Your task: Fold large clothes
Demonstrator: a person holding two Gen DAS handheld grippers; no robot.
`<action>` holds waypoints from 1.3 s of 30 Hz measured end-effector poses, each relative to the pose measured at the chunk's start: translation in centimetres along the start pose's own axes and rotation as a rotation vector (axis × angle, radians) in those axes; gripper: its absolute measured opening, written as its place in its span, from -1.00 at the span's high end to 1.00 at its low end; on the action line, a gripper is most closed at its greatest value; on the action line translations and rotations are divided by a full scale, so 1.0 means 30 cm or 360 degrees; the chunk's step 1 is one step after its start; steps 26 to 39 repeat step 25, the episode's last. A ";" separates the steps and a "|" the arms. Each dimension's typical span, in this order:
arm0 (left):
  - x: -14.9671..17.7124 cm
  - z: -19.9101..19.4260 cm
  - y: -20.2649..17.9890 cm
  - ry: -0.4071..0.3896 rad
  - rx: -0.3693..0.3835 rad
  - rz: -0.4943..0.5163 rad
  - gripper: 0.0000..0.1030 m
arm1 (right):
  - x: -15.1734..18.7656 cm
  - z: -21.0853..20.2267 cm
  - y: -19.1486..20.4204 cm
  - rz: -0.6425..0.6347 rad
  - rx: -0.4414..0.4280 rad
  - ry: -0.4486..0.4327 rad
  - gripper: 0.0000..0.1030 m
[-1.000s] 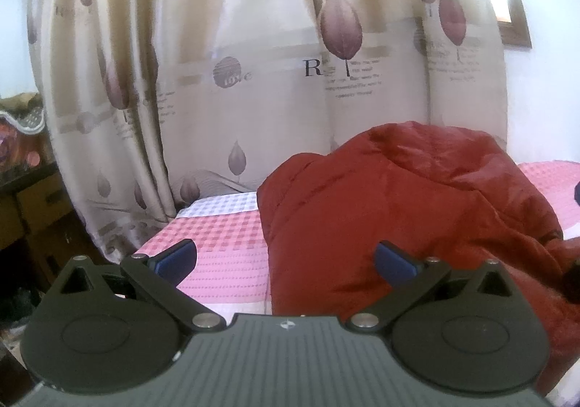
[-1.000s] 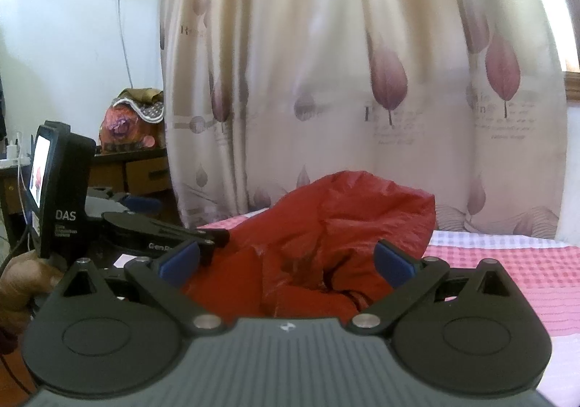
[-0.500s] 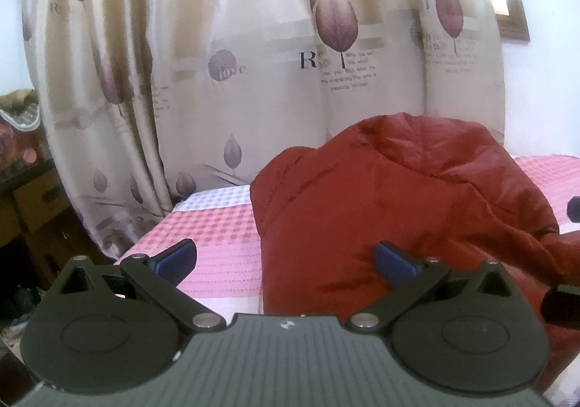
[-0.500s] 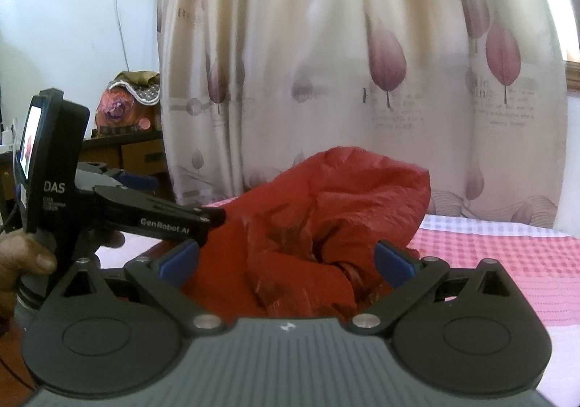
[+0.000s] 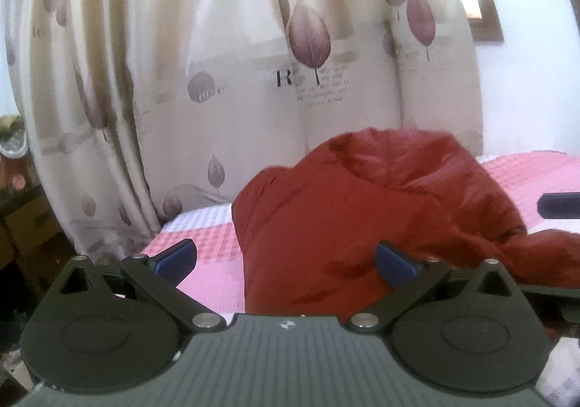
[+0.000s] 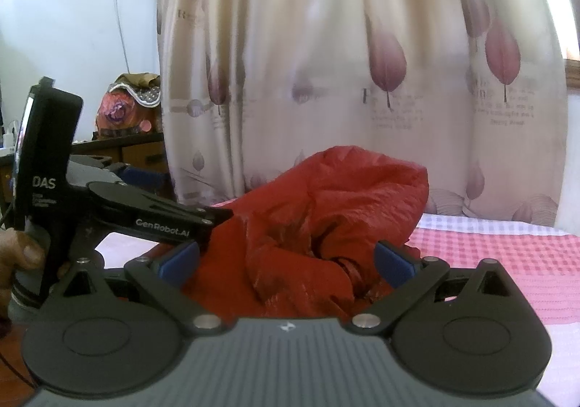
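A big red padded jacket (image 5: 362, 211) lies crumpled in a heap on the pink checked bedcover (image 5: 210, 262). My left gripper (image 5: 286, 260) stands open just short of the heap's left side, its blue pads spread wide with nothing between them. In the right wrist view the same jacket (image 6: 326, 218) bulges up ahead, and my right gripper (image 6: 288, 258) is open in front of it, empty. The left gripper's body (image 6: 119, 204) shows at the left, held by a hand (image 6: 21, 254), its fingers reaching to the jacket's edge.
A cream curtain with purple leaf print (image 5: 253, 62) hangs close behind the bed. A dark wooden cabinet (image 6: 137, 149) with a bundle on top stands at the left against the white wall. Pink bedcover (image 6: 507, 262) stretches to the right of the jacket.
Both grippers have moved closer to the jacket and tipped upward a little. The left gripper now reaches the jacket's edge in the right wrist view. Both stay open.
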State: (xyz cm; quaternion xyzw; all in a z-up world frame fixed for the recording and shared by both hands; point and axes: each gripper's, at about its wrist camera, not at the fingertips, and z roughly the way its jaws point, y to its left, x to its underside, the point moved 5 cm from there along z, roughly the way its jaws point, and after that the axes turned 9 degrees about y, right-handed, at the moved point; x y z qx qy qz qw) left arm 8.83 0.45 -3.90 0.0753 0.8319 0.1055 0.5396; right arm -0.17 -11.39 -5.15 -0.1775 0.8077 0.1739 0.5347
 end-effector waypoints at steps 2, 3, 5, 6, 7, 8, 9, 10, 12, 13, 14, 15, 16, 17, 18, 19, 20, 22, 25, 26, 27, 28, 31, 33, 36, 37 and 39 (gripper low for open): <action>-0.009 -0.019 -0.005 -0.0036 -0.0019 -0.0004 -1.00 | -0.004 -0.006 -0.003 -0.0003 0.0004 -0.0011 -1.00; -0.015 -0.022 -0.008 -0.0031 -0.0010 -0.0002 -1.00 | -0.005 -0.010 -0.005 -0.0001 0.0000 -0.0015 -1.00; -0.026 -0.024 -0.006 -0.0020 -0.0001 -0.0019 -1.00 | -0.009 -0.016 -0.012 0.0008 0.0003 -0.0031 -1.00; -0.030 -0.029 -0.005 -0.0017 0.0007 -0.0036 -1.00 | -0.011 -0.019 -0.016 0.0013 0.0003 -0.0038 -1.00; -0.032 -0.031 -0.003 -0.0007 0.0018 -0.0052 -1.00 | -0.013 -0.023 -0.020 0.0018 0.0002 -0.0045 -1.00; -0.033 -0.031 -0.003 0.0009 0.0030 -0.0067 -1.00 | -0.016 -0.026 -0.023 0.0023 0.0004 -0.0050 -1.00; -0.034 -0.031 0.000 0.0021 0.0039 -0.0086 -1.00 | -0.017 -0.030 -0.026 0.0028 0.0008 -0.0056 -1.00; -0.034 -0.032 0.001 0.0025 0.0040 -0.0101 -1.00 | -0.019 -0.034 -0.029 0.0034 0.0011 -0.0064 -1.00; -0.030 -0.032 0.000 0.0054 0.0028 -0.0119 -1.00 | -0.021 -0.039 -0.033 0.0041 0.0007 -0.0071 -1.00; -0.029 -0.031 -0.001 0.0060 0.0022 -0.0127 -1.00 | -0.022 -0.040 -0.033 0.0040 0.0007 -0.0071 -1.00; -0.028 -0.034 0.000 0.0054 0.0018 -0.0137 -1.00 | -0.022 -0.041 -0.032 0.0038 0.0012 -0.0074 -1.00; -0.027 -0.035 0.001 0.0049 0.0019 -0.0143 -1.00 | -0.022 -0.042 -0.032 0.0036 0.0010 -0.0074 -1.00; -0.026 -0.035 0.003 0.0048 0.0030 -0.0154 -1.00 | -0.022 -0.042 -0.033 0.0037 0.0005 -0.0073 -1.00; -0.025 -0.035 0.007 0.0050 0.0047 -0.0175 -1.00 | -0.021 -0.043 -0.035 0.0040 0.0002 -0.0073 -1.00; -0.025 -0.034 0.009 0.0053 0.0057 -0.0183 -1.00 | -0.021 -0.045 -0.038 0.0045 0.0001 -0.0075 -1.00; -0.024 -0.034 0.008 0.0049 0.0047 -0.0178 -1.00 | -0.022 -0.044 -0.041 0.0047 -0.0002 -0.0073 -1.00; -0.024 -0.034 0.007 0.0045 0.0033 -0.0176 -1.00 | -0.022 -0.042 -0.043 0.0047 -0.0005 -0.0067 -1.00; -0.023 -0.035 0.007 0.0046 0.0045 -0.0184 -1.00 | -0.023 -0.040 -0.044 0.0046 -0.0003 -0.0065 -1.00; -0.026 -0.023 0.013 0.0102 0.0050 -0.0199 -1.00 | -0.025 -0.046 -0.042 0.0032 0.0005 -0.0075 -1.00; -0.026 -0.023 0.013 0.0102 0.0050 -0.0199 -1.00 | -0.025 -0.046 -0.042 0.0032 0.0005 -0.0075 -1.00; -0.026 -0.023 0.013 0.0102 0.0050 -0.0199 -1.00 | -0.025 -0.046 -0.042 0.0032 0.0005 -0.0075 -1.00; -0.026 -0.023 0.013 0.0102 0.0050 -0.0199 -1.00 | -0.025 -0.046 -0.042 0.0032 0.0005 -0.0075 -1.00; -0.026 -0.023 0.013 0.0102 0.0050 -0.0199 -1.00 | -0.025 -0.046 -0.042 0.0032 0.0005 -0.0075 -1.00; -0.026 -0.023 0.013 0.0102 0.0050 -0.0199 -1.00 | -0.025 -0.046 -0.042 0.0032 0.0005 -0.0075 -1.00; -0.026 -0.023 0.013 0.0102 0.0050 -0.0199 -1.00 | -0.025 -0.046 -0.042 0.0032 0.0005 -0.0075 -1.00; -0.026 -0.023 0.013 0.0102 0.0050 -0.0199 -1.00 | -0.025 -0.046 -0.042 0.0032 0.0005 -0.0075 -1.00; -0.026 -0.023 0.013 0.0102 0.0050 -0.0199 -1.00 | -0.025 -0.046 -0.042 0.0032 0.0005 -0.0075 -1.00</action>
